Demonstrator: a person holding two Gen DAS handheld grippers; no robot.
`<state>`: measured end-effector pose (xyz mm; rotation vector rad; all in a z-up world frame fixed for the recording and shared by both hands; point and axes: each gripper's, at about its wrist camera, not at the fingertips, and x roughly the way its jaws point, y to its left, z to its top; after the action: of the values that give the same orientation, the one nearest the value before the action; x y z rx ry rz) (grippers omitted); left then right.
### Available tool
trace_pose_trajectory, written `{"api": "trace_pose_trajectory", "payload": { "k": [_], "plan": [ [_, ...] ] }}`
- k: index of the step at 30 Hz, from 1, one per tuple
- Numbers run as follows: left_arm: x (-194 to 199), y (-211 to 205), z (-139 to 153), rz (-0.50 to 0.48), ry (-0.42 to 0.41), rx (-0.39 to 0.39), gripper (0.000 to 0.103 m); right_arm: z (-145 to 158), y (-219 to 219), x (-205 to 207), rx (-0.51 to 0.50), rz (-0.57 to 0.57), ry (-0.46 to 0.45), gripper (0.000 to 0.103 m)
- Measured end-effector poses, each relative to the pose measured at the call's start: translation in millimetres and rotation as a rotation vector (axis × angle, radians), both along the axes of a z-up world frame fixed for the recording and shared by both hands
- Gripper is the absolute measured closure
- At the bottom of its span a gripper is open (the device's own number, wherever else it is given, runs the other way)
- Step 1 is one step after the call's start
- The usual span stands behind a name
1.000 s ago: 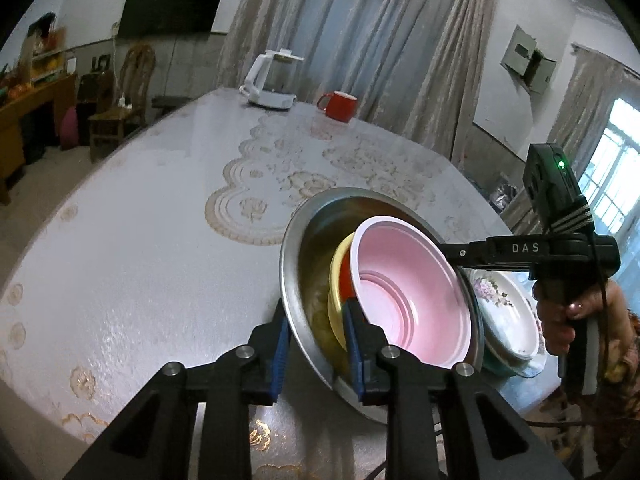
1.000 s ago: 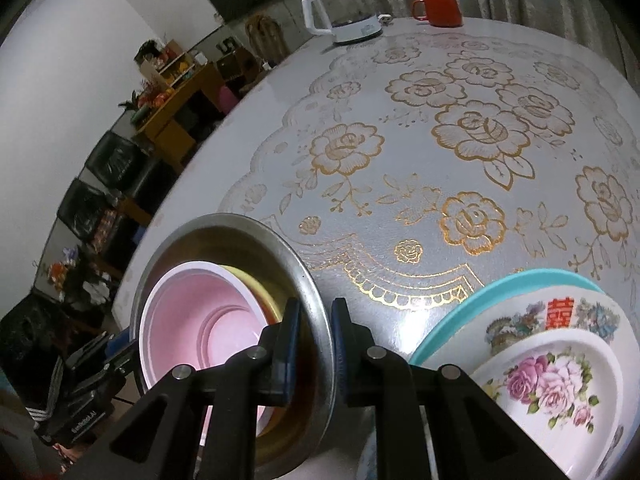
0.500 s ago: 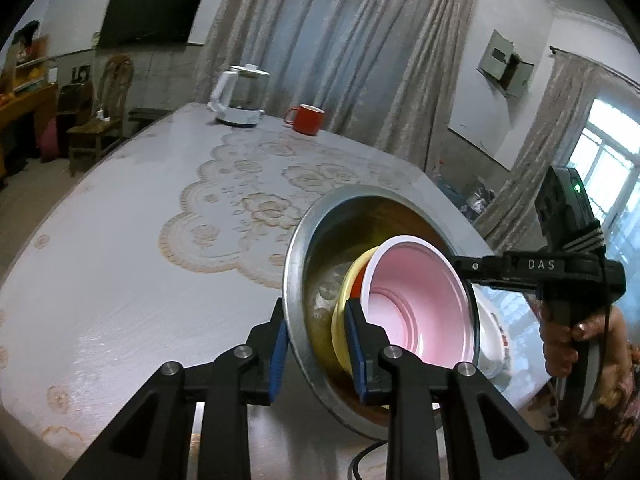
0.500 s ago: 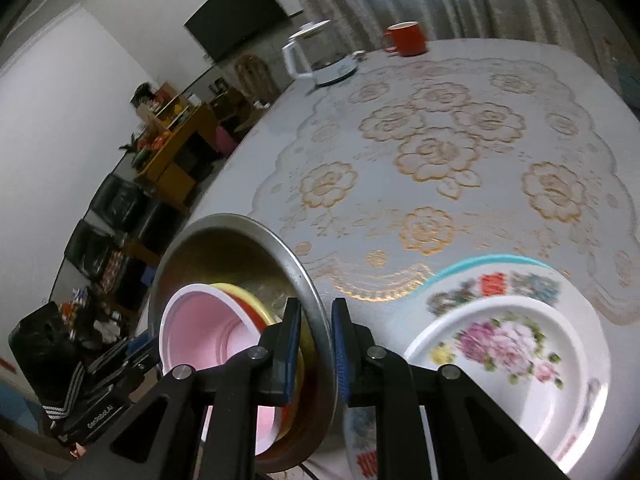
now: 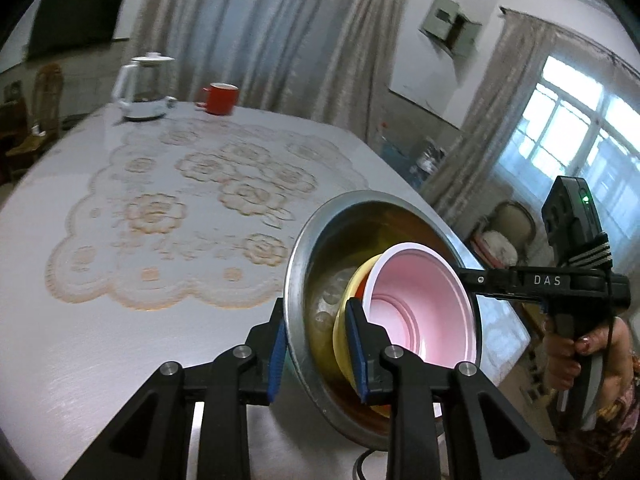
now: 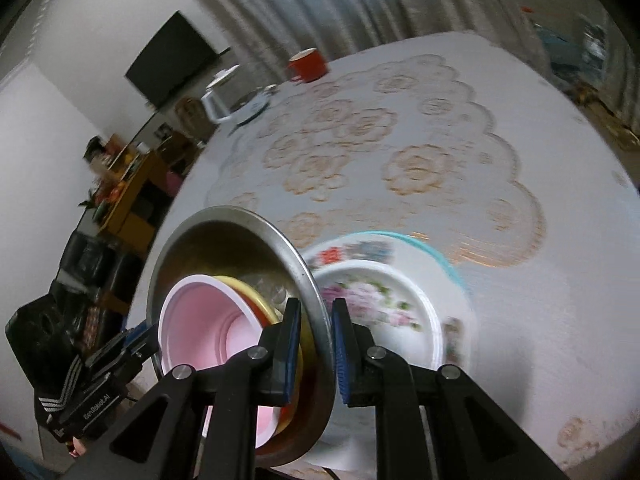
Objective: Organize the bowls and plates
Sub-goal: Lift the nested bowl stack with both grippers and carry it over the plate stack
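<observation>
Both grippers, left [image 5: 316, 354] and right [image 6: 316, 352], have jaws pinching opposite rims of the steel bowl [image 5: 320, 240], held tilted above the table [image 5: 100, 320] beside the plates [image 6: 380, 304]; it looks stiff, slick, thin-rimmed, with the loose pink bowl [image 5: 420, 308] liable to slide.

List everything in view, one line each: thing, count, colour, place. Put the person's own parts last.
metal bowl: 1, silver, tilted, held by its rim between both grippers
pink bowl: 1, pink, innermost in the metal bowl
yellow bowl: 1, yellow, nested under the pink one, a red rim between them
plates: a stack, white floral on a teal one, on the table right of the metal bowl
mug: 1, red, far end of table
kettle: 1, white, beside the mug
table: 1, white cloth with gold flowers
left gripper: black, blue pads, shut on the rim
right gripper: same, shut on the opposite rim
hand: 1, on the right gripper's handle
</observation>
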<state>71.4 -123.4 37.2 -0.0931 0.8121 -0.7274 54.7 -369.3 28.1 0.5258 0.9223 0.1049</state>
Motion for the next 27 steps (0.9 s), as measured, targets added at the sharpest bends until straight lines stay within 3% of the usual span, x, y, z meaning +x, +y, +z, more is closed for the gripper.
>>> {"api": "trace_pose_trajectory", "payload": {
  "k": [13, 24, 27],
  "plan": [
    [20, -54, -32, -0.065, 0.051, 0.099, 0.076, -37, -42, -20, 0.034, -0.119, 0.081, 0.086],
    [24, -51, -42, -0.071, 0.075, 0.090, 0.076, -50, -51, -24, 0.118, -0.172, 0.076, 0.086],
    [20, -46, -41, -0.073, 0.077, 0.078, 0.076, -56, -52, -31, 0.137, -0.188, 0.089, 0.079]
  ]
}}
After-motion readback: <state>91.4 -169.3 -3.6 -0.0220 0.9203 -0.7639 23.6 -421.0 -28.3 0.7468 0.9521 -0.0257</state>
